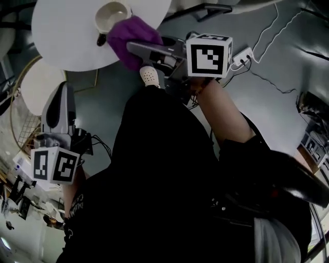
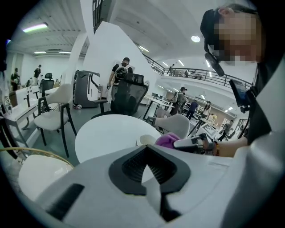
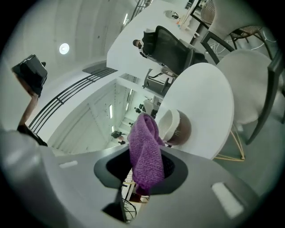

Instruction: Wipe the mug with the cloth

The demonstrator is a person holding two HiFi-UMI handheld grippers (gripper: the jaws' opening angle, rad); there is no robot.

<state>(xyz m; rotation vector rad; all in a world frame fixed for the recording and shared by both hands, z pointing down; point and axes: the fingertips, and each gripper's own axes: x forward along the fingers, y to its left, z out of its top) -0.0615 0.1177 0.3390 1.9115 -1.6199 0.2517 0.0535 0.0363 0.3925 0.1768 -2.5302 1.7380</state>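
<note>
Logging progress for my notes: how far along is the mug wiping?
Done: the purple knitted cloth is gripped in the right hand-held gripper. In hand: the cloth is beside the cream-and-brown mug on the round white table; contact is unclear. Remaining: the wiping itself. The left hand-held gripper is shut, empty, away from the table.

Purple knit cloth [image 3: 144, 153], cream mug [image 3: 169, 124] with a brown outside, plain white table [image 3: 209, 98], black-and-white square pattern on the marker cube [image 1: 208, 55], all-black clothes [image 1: 164, 180] on the person.
</note>
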